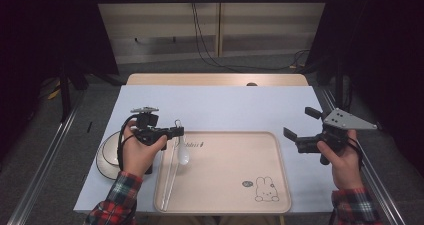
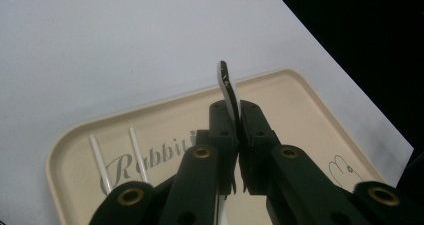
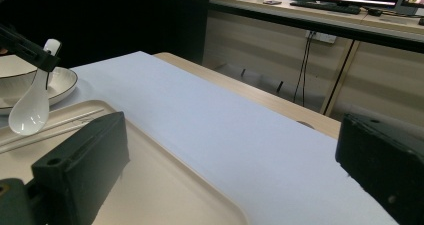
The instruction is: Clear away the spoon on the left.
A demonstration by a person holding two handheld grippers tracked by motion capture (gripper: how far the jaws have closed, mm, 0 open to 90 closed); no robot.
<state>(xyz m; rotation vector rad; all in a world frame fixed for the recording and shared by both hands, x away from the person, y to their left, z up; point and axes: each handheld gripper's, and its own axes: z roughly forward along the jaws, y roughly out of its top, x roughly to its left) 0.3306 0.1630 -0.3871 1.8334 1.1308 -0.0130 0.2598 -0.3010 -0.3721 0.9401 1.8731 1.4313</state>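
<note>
Spoon [image 1: 183, 154]: white, glossy ceramic soup spoon, hanging bowl-down over the tray's 10 o'clock corner, just above it; whether the bowl touches the tray cannot be told.
Left tongs [image 1: 178, 132]: closed narrow on the spoon's handle, whose thin end sticks out past the pads [image 2: 248, 122] in the left gripper view.
Right tongs [image 1: 301, 124]: jaws wide apart, nothing between them, held over the tabletop at 3 o'clock of the tray.
Handling: judged light, stiff, slippery and breakable; the flat handle is the sound place to pinch, mid-length, since the rounded bowl would slide out.
Tray [image 1: 280, 165]: beige, shallow-rimmed, with a printed rabbit [image 1: 265, 190] at 5 o'clock; holds a pair of white chopsticks [image 1: 170, 177] lying along its 9 o'clock edge.
Bowl [image 1: 106, 157]: pale, dark-rimmed, on the tabletop at 9 o'clock of the tray, partly behind the left hand; contents cannot be told.
Tabletop [image 1: 225, 105]: covered with a pale sheet.
</note>
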